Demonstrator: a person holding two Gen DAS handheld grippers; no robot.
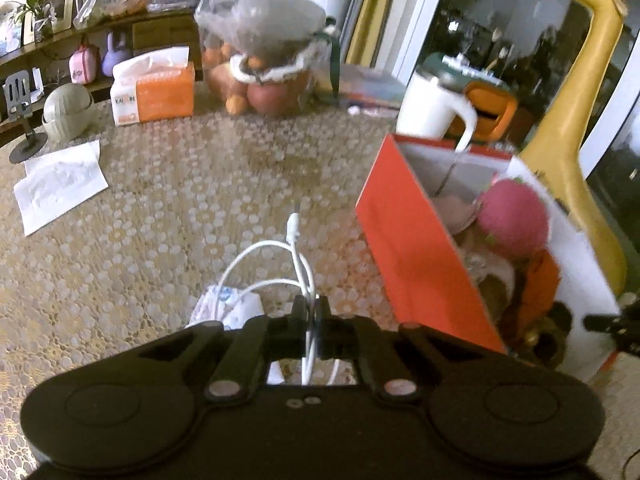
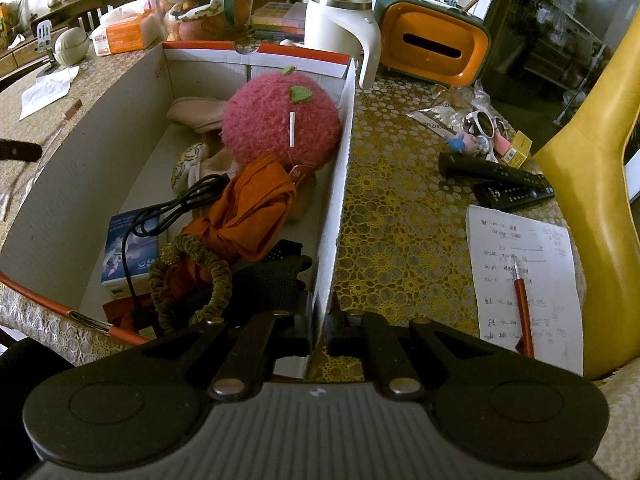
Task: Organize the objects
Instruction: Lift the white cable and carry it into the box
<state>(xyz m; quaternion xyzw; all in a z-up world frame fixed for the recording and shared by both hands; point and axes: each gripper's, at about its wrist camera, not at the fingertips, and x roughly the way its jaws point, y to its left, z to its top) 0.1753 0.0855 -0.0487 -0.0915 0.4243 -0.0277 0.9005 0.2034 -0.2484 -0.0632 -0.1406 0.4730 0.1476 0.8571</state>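
Note:
My left gripper is shut on a white charging cable, whose loops and plug hang above the patterned tablecloth. Under the cable lies a small white packet. To its right stands the red and white cardboard box with a pink plush ball inside. My right gripper is shut on the white right wall of the box. Inside the box lie the pink plush ball, an orange cloth, a black cable, a blue packet and a braided band.
An orange tissue pack, a bag of fruit, a white kettle and loose papers sit at the back. Right of the box lie two remotes, sunglasses, a written sheet with a red pen, and an orange appliance.

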